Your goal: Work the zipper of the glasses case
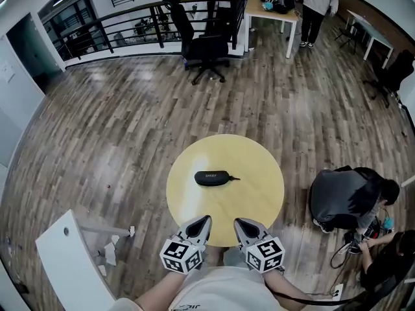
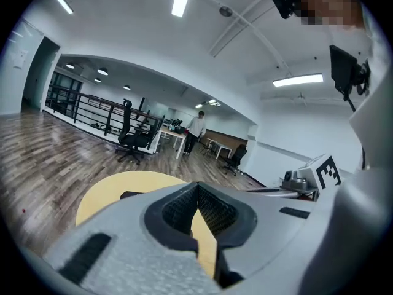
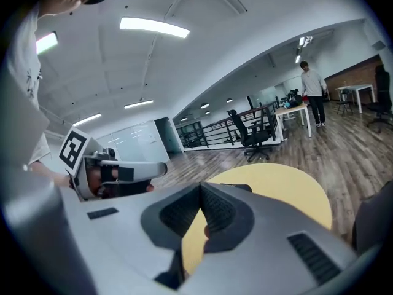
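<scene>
A black glasses case [image 1: 212, 177] lies on its side near the middle of the round yellow table [image 1: 259, 193], its zipper pull [image 1: 235, 178] sticking out to the right. My left gripper [image 1: 206, 219] and right gripper [image 1: 237, 221] hover side by side at the table's near edge, well short of the case. Both are shut with nothing between the jaws. In the left gripper view the jaws [image 2: 198, 186] meet at the tips, and a sliver of the case [image 2: 129, 195] shows beyond them. The right gripper view shows the same closed tips [image 3: 201, 186] with the case [image 3: 241, 187] just behind.
A person crouches on the floor right of the table [image 1: 347, 196] among cables. A white board [image 1: 68, 258] stands at lower left. A black office chair [image 1: 204, 47], a railing, a white desk [image 1: 272, 11] and a standing person [image 1: 316, 5] are far back.
</scene>
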Motion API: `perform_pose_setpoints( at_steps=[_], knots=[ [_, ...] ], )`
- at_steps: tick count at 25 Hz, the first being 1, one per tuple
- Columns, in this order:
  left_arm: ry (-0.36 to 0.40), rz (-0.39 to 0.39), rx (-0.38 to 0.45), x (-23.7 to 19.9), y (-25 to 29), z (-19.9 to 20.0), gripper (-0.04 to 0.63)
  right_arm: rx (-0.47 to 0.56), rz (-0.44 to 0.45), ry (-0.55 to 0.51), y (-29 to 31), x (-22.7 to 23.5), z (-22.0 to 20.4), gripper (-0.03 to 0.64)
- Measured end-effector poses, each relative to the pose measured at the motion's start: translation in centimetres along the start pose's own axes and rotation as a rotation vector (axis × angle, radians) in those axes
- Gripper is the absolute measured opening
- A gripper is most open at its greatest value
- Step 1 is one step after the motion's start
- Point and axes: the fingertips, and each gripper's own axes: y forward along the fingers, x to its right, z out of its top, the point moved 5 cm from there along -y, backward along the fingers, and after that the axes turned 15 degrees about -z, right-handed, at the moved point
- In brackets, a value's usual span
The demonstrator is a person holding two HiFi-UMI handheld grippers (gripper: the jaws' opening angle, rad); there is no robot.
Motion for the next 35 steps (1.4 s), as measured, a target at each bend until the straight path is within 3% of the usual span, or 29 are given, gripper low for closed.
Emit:
perform_pose_setpoints(
  at_steps=[7, 19, 23, 27, 35],
  knots=[
    [0.035, 0.033, -0.074, -2.0, 3.7, 1.0, 0.005, -0.034, 0.009, 0.027, 4.0, 4.3, 1.6, 0.003],
    [0.024, -0.037, -0.115, -9.7, 6.4, 3.1, 0.005, -0.054, -0.084, 0.029, 9.5, 5.1, 2.8, 0.003],
    [0.031, -0.057, -0.158, -12.2, 8.5, 2.4, 0.005, -0.069, -0.086, 0.013, 11.6, 6.0, 2.5, 0.003],
    [0.039, -0.020, -0.238, -15.6, 11.2, 0.8, 0.005, -0.108, -0.097, -0.013, 15.0, 8.7, 1.6, 0.003],
    [-0.006, 0.009, -0.283, -21.9, 16.0, -2.0, 0.005, -0.203, -0.040, -0.109, 21.8, 12.1, -1.2, 0.003]
  ],
)
